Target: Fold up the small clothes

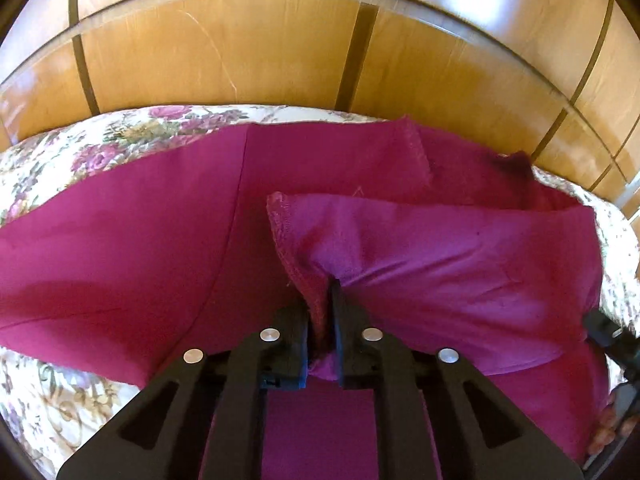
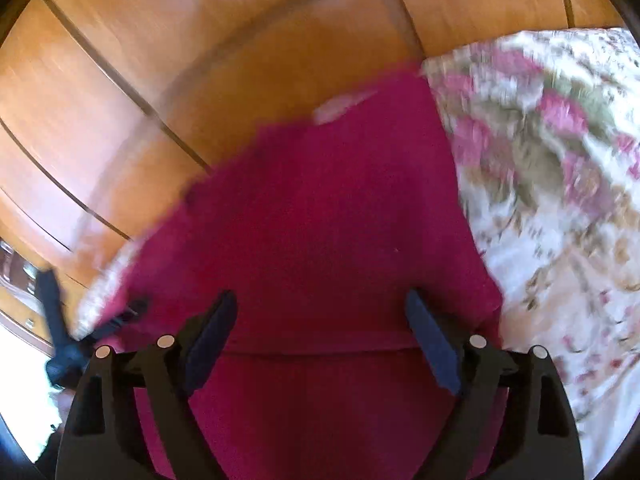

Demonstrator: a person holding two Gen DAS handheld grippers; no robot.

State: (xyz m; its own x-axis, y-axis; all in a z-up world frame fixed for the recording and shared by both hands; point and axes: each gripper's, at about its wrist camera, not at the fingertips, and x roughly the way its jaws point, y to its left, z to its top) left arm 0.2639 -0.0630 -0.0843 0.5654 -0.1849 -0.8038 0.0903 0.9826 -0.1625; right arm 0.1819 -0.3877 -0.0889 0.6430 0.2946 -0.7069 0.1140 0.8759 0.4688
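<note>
A magenta garment (image 1: 120, 240) lies spread on a floral bedspread (image 1: 60, 160). In the left wrist view my left gripper (image 1: 324, 312) is shut on a stitched hem of that garment, and the pinched flap (image 1: 440, 264) is lifted and drawn over the flat part. At the right edge of that view the other gripper's black tip (image 1: 600, 328) and some fingers of a hand show. The right wrist view is blurred. There my right gripper (image 2: 320, 320) stands open above the magenta garment (image 2: 320, 220), with nothing pressed between its fingers.
A glossy wooden headboard (image 1: 280, 48) with dark inlay lines rises right behind the bed. In the right wrist view the floral bedspread (image 2: 560, 200) fills the right side, and the wooden panel (image 2: 120, 100) the upper left. The other gripper, a dark shape (image 2: 60, 340), shows at lower left.
</note>
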